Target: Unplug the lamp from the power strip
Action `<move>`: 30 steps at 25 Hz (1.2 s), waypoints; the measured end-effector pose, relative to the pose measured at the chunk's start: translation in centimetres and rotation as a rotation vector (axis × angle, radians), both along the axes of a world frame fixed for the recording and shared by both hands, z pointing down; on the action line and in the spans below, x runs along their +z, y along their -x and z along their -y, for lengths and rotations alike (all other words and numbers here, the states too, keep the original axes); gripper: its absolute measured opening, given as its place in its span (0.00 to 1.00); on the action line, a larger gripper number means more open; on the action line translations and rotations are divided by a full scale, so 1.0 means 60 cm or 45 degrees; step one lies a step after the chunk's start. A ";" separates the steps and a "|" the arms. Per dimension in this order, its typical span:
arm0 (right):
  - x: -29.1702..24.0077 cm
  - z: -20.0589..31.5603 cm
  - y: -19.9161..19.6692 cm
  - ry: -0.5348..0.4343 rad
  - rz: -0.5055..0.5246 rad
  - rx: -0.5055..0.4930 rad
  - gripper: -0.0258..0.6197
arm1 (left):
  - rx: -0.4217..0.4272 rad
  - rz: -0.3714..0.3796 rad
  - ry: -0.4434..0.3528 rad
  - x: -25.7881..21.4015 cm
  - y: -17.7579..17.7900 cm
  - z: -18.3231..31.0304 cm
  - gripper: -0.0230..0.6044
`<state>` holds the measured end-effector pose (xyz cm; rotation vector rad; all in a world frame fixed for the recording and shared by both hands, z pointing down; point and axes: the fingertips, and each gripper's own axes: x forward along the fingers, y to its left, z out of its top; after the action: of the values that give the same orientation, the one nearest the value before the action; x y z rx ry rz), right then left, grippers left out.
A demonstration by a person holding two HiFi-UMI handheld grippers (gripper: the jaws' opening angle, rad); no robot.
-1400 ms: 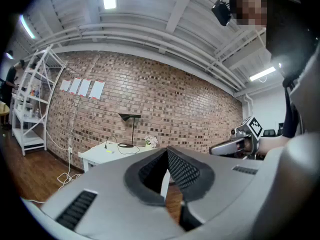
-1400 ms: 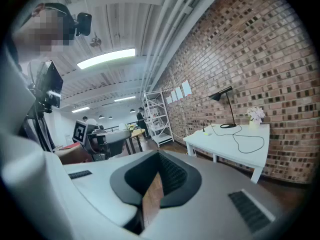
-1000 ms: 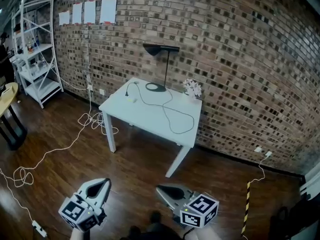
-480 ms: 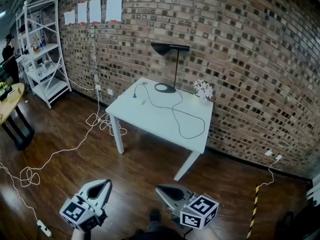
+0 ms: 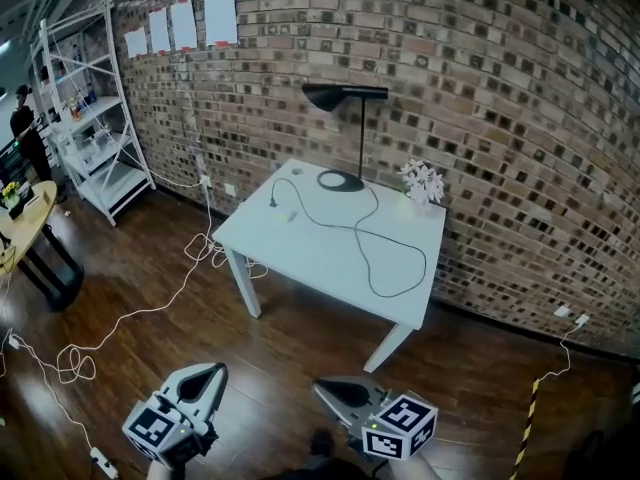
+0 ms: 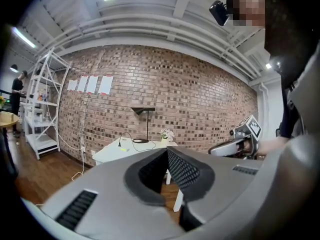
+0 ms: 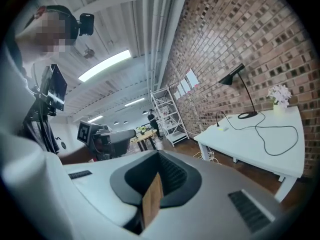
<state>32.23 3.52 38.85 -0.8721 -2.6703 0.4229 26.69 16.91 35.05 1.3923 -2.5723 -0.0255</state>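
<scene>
A black desk lamp (image 5: 341,180) stands at the back of a white table (image 5: 300,253) against the brick wall. Its black cord (image 5: 392,268) loops over the tabletop and ends in a plug (image 5: 273,204) near the table's left edge, beside a small pale object (image 5: 291,215). What the plug rests in is too small to tell. Both grippers hang low over the wooden floor, well short of the table. The left gripper (image 5: 212,370) and the right gripper (image 5: 322,386) are shut and hold nothing. The lamp (image 6: 144,126) and the table (image 7: 260,144) also appear in the gripper views.
White cables (image 5: 150,313) trail across the floor to a power strip (image 5: 102,460) at the lower left. A white shelf unit (image 5: 95,118) and a round table (image 5: 25,218) stand at the left, with a person (image 5: 30,128) beyond. A white flower vase (image 5: 423,180) sits on the table.
The view has drifted, so the table now sits further right and looks a little larger. Both grippers keep their places at the bottom of the view, still shut.
</scene>
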 end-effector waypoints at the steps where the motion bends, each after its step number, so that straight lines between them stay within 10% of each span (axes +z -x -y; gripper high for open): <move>1: 0.004 0.009 0.008 0.013 -0.007 -0.009 0.04 | -0.005 -0.004 0.013 0.002 0.006 0.009 0.04; 20: 0.028 0.107 0.139 0.003 0.029 -0.131 0.04 | -0.091 0.005 0.158 0.001 0.105 0.106 0.04; 30: 0.021 0.077 0.200 -0.135 0.062 -0.116 0.04 | 0.031 -0.028 0.063 0.013 0.158 0.095 0.03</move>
<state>20.26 -1.08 40.10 -0.9790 -2.6563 0.2392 17.23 11.23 35.83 1.3972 -2.5202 0.0261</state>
